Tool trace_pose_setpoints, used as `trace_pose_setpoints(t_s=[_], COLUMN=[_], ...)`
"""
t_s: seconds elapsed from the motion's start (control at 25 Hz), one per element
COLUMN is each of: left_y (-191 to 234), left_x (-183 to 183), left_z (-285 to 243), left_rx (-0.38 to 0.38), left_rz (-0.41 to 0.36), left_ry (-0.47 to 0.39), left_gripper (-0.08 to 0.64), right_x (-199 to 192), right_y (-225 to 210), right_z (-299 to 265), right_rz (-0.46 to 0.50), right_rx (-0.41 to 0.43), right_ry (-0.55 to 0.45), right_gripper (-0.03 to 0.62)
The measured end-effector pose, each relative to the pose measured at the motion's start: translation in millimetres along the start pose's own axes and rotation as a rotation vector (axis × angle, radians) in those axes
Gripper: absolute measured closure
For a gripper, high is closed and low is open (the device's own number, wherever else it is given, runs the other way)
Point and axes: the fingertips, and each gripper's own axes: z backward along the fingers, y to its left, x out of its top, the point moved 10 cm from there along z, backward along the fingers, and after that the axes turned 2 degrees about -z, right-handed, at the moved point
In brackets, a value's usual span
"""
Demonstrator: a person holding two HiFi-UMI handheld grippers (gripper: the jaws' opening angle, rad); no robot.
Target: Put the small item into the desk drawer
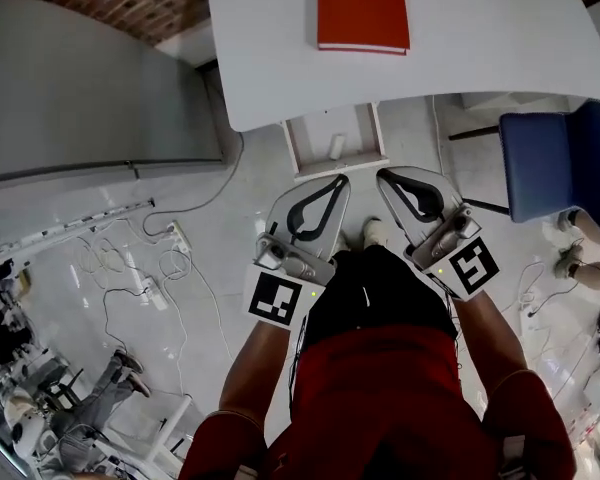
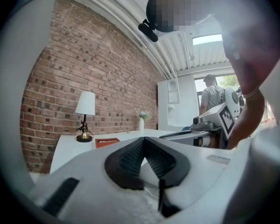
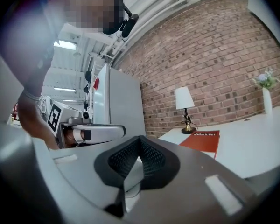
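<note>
**White desk drawer open, small item inside; both grippers shut and empty**

Head view: the drawer [image 1: 335,128] stands pulled out from under the white desk [image 1: 480,38]. A small item [image 1: 337,146], pale and too small to identify, lies inside it, its long axis apparently running front to back. The left gripper [image 1: 338,181] and right gripper [image 1: 383,176] are side by side just short of the drawer front, both pointing at it. The item lies straight ahead, slightly nearer the left gripper. A red booklet [image 1: 363,13] sits on the desk top.

Left gripper view: the ribbed pads [image 2: 130,160] meet at the tips, nothing between them.

Right gripper view: same finding, jaws together and empty.

Assessment: placing appears complete; the drawer remains to be pushed shut.
</note>
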Motion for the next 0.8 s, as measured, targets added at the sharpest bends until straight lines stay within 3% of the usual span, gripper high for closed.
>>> trace_pose_setpoints(t_s=[0.32, 0.56, 0.8], left_y=[-26, -86, -100], left_x=[67, 88, 102], left_z=[31, 53, 68], left_rx=[0.015, 0.008, 0.004], left_rz=[-0.109, -0.165, -0.195], left_ry=[-0.077, -0.128, -0.136], left_gripper=[0.555, 0.555, 0.555], right_x=[66, 79, 89], right_y=[31, 61, 75], right_z=[37, 102, 125], right_rz=[0.033, 0.043, 0.060], right_rx=[-0.001, -0.012, -0.017], right_ry=[-0.096, -0.160, -0.162], right_gripper=[0.580, 0.581, 0.580])
